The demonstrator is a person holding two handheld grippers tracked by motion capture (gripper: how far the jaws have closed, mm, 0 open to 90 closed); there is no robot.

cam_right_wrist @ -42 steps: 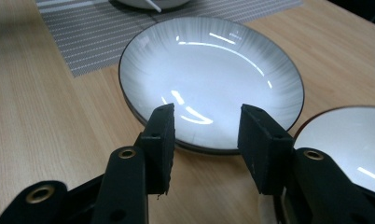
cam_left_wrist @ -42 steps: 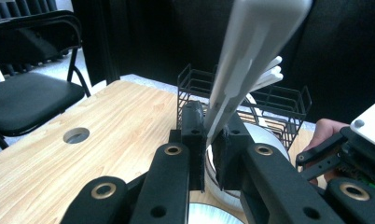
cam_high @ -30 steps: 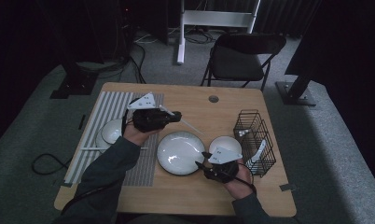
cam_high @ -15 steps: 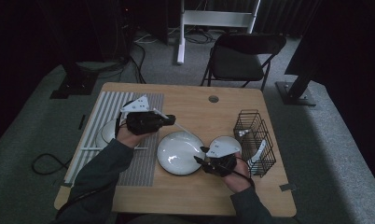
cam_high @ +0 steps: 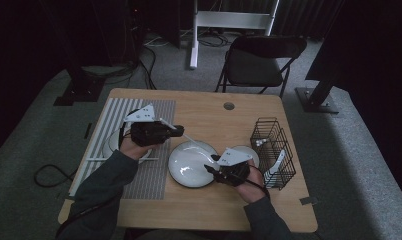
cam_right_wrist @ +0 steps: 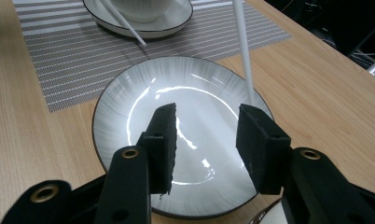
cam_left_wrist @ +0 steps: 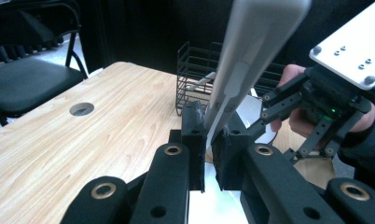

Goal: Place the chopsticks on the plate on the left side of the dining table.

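Utensil (cam_left_wrist: 251, 60) | white, slim, flat; we are pointing it toward plate (cam_high: 186, 165) | left gripper (cam_left_wrist: 212, 135) clamping it | right gripper (cam_right_wrist: 206, 140) gaping, empty

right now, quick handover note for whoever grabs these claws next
Left claw: shut on a white utensil, handle pinched, held above the table.
Right claw: open, nothing between the pads, hovering over the grey plate.
The plate sits beside the striped placemat; the wire rack stands at the table's right edge with another utensil in it.
Done: utensil picked up.
Left: probably set it down by the plate; where exactly is unclear.
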